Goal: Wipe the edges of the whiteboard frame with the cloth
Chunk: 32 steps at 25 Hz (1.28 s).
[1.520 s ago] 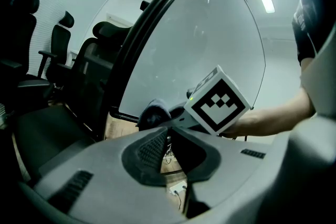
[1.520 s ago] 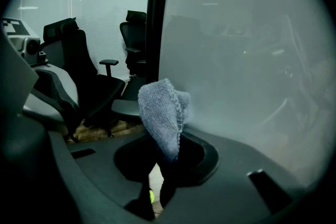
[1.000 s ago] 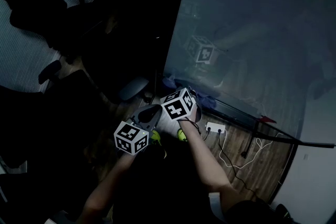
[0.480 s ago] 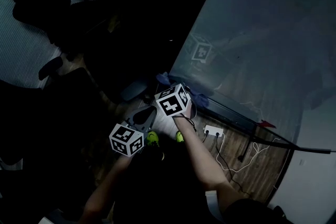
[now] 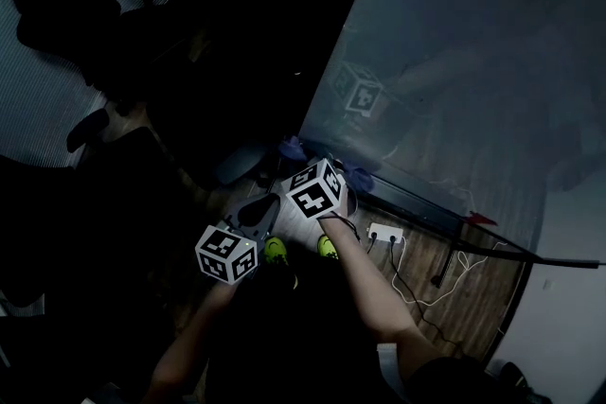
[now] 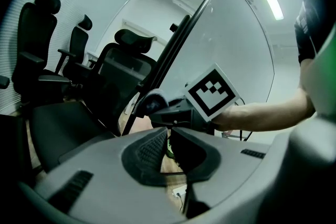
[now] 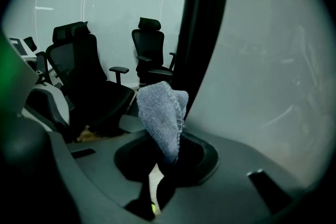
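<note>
My right gripper (image 7: 169,157) is clenched on the grey-blue cloth (image 7: 160,107), which stands up out of the jaws as a folded wad. Just right of the wad, ahead of these jaws, runs the dark whiteboard frame (image 7: 202,34), seen here along its left upright edge. The cloth's upper corner sits right at that edge, though I cannot tell whether it presses on it. Right of the frame spreads the pale whiteboard (image 7: 273,60). Left of the jaws and farther off stand black office chairs (image 7: 86,76). My left gripper (image 6: 167,130) has its jaws closed together on nothing. Ahead of them I see the right gripper, with the cloth beyond it at the foot of the frame. Below both grippers lies the wooden floor (image 5: 473,270) with a white power strip (image 5: 386,232)
</note>
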Motion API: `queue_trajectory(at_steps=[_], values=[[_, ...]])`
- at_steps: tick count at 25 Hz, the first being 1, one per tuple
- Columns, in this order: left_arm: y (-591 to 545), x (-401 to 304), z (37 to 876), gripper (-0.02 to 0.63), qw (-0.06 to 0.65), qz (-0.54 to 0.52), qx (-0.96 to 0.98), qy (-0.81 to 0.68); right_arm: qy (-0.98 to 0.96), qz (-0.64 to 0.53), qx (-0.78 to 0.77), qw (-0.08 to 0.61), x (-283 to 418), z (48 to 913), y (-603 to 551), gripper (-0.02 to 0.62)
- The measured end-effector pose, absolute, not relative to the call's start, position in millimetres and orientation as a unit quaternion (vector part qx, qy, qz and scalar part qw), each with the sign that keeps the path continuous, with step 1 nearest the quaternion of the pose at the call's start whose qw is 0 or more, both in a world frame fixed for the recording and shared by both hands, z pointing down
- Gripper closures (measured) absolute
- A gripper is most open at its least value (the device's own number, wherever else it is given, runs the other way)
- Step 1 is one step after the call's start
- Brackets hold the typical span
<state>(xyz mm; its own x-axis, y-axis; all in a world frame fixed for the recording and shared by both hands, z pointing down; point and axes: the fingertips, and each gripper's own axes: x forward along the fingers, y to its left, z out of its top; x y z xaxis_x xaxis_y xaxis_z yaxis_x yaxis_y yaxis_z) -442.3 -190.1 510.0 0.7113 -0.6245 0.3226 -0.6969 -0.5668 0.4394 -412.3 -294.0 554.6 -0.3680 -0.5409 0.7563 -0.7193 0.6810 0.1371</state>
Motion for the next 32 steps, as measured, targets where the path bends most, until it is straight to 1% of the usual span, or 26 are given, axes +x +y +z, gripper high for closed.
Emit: queue_trajectory(at_steps=[12, 17, 20, 23, 27, 32], values=[[-187.0, -423.5, 504.9, 0.578, 0.269, 0.076, 0.892, -0.356, -0.825, 0.171, 0.417, 0.342, -369.8, 541.3, -283.1, 0.531], [-184.6, -427.0, 506.2, 0.578, 0.269, 0.082, 0.892, -0.355, -0.83, 0.165, 0.416, 0.333, -350.2, 535.2, -274.0, 0.532], [-182.3, -423.5, 505.6, 0.578, 0.267, 0.084, 0.894, -0.35, -0.826, 0.182, 0.429, 0.319, -328.8, 535.7, -263.7, 0.532], [-181.1, -416.4, 505.1, 0.578, 0.266, 0.088, 0.897, -0.343, -0.822, 0.189, 0.431, 0.322, -314.8, 539.8, -257.4, 0.532], [-179.7, -402.6, 503.0, 0.578, 0.263, 0.091, 0.902, -0.33, -0.817, 0.172, 0.429, 0.344, -304.3, 545.2, -251.0, 0.532], [-179.3, -383.1, 498.5, 0.577, 0.257, 0.098, 0.908, -0.317, -0.811, 0.178, 0.439, 0.343, -286.5, 546.7, -244.0, 0.532]])
